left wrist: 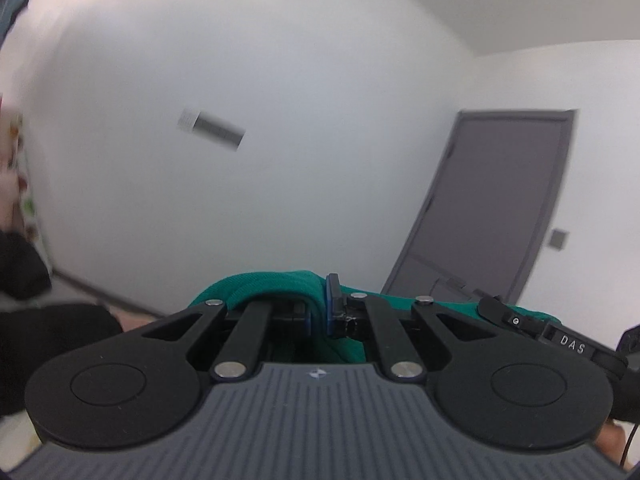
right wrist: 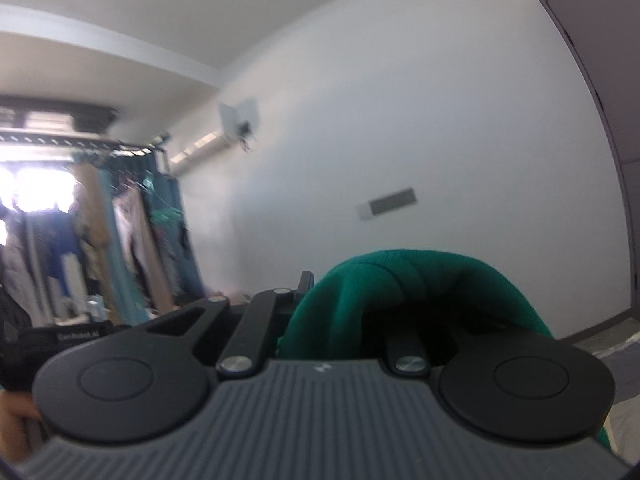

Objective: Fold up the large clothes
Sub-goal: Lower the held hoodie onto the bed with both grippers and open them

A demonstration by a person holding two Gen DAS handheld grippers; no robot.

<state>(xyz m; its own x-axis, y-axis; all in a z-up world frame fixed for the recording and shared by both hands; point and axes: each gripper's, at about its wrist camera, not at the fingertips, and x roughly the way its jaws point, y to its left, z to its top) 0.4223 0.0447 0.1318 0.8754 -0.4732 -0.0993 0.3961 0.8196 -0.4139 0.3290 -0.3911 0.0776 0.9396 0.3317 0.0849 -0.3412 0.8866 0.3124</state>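
**Green garment held up between 2 grippers**

The white wall fills most of both views, with the ceiling above it. In the left wrist view a grey door stands to the right, a small grey switch plate just beside its frame, and a blurred dark vent plate sits on the wall well to its left. In the right wrist view a clothes rack hung with many garments stands at the left before a bright window, an air conditioner is mounted high on the wall beside it, and a corner of light bedding shows at the lower right. Both views are smeared by motion.

Both grippers point about level, toward the wall rather than down at any surface. A bit of the person's hand shows at the lower left edge of the right wrist view.

The green garment is off any surface, carried by both grippers. The left gripper has its blue pads drawn nearly together, with a fold of the cloth pinched between them; the fabric bunches over the left finger and trails away to the right behind the linkage. The right gripper is also clamped narrow on the garment, which humps up over its right finger and hides that fingertip and the gap. From the left wrist view, the cloth's visible run lies roughly sideways, from one gripper toward the other; its full length cannot be seen.
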